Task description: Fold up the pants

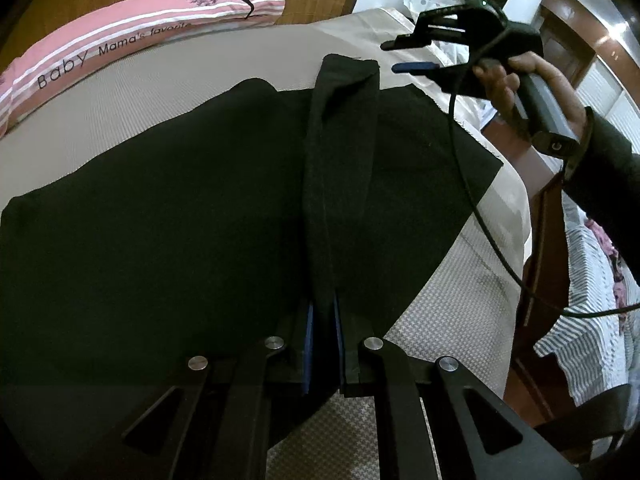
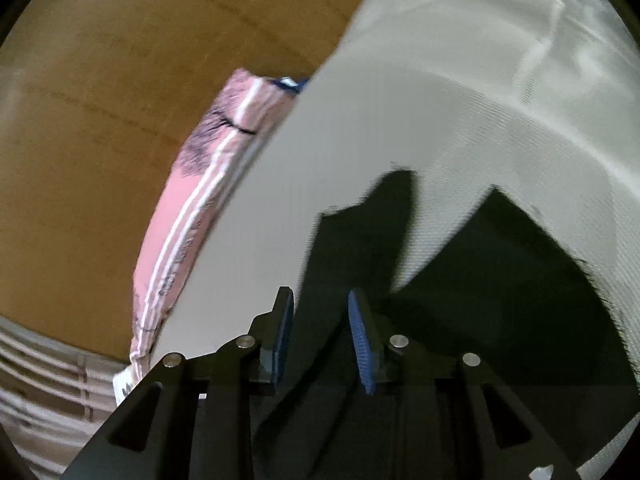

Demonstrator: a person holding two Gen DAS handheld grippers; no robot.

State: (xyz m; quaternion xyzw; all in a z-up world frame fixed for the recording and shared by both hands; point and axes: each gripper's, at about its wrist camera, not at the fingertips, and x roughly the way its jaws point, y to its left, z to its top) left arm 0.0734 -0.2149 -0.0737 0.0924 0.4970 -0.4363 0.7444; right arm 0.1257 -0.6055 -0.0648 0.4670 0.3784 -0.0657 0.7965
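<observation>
One fold seems in progress: the black fabric pants [image 1: 180, 208] lie on the beige bed [image 1: 460, 320], left gripper [image 1: 323, 340] clamped on a raised strip, right gripper [image 2: 322, 336] spread apart and empty; most folding's left.

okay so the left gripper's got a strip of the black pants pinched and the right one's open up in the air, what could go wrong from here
1. The left gripper pinches only a narrow ridge of the black pants; pulling may slip it free or drag the flat part out of shape.
2. The right gripper hangs open above the far hem, and its cable trails over the fabric, so it could snag or ruffle it.
</observation>
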